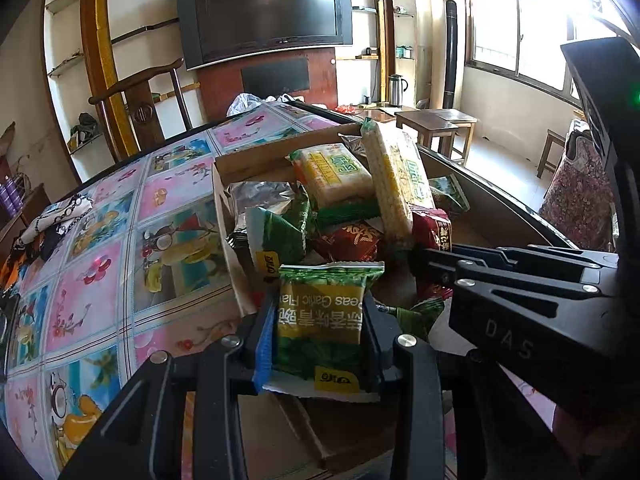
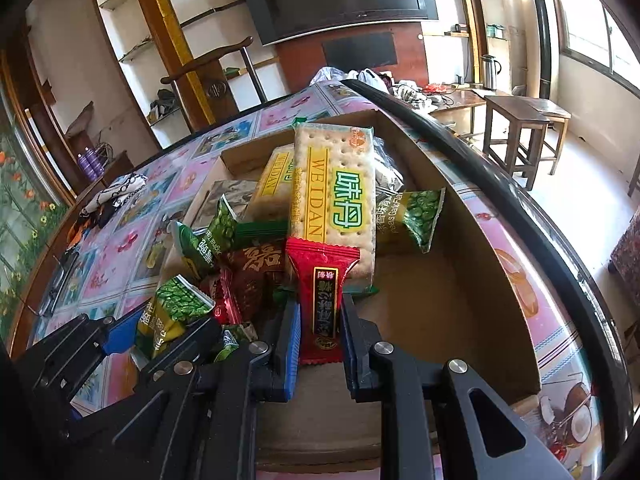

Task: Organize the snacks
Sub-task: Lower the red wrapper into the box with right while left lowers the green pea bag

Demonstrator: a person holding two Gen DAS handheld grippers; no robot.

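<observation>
My left gripper [image 1: 320,344] is clamped on a green pea packet [image 1: 320,320], my right gripper [image 2: 320,328] on a red candy packet [image 2: 322,296] — both over the cardboard box's [image 2: 480,248] near edge. Light, crinkly, slippery film — I'd pinch mid-body, not the seams.

A cardboard box [image 1: 256,162] sits on the desk [image 1: 100,280], near its right edge. Snack packets are heaped in the left and far parts of the box; its near right floor lies bare. Two cracker packs [image 2: 336,184] lean on top of the heap, one behind the other. A pea packet [image 2: 416,216] lies just right of them. The left tongs [image 1: 320,328] hold another pea packet [image 1: 324,312] over the box's near left wall. The right tongs [image 2: 320,320] hold a small packet [image 2: 322,292] before the crackers. A chair [image 1: 148,96] stands behind the desk, stools [image 1: 440,128] to the right.
</observation>
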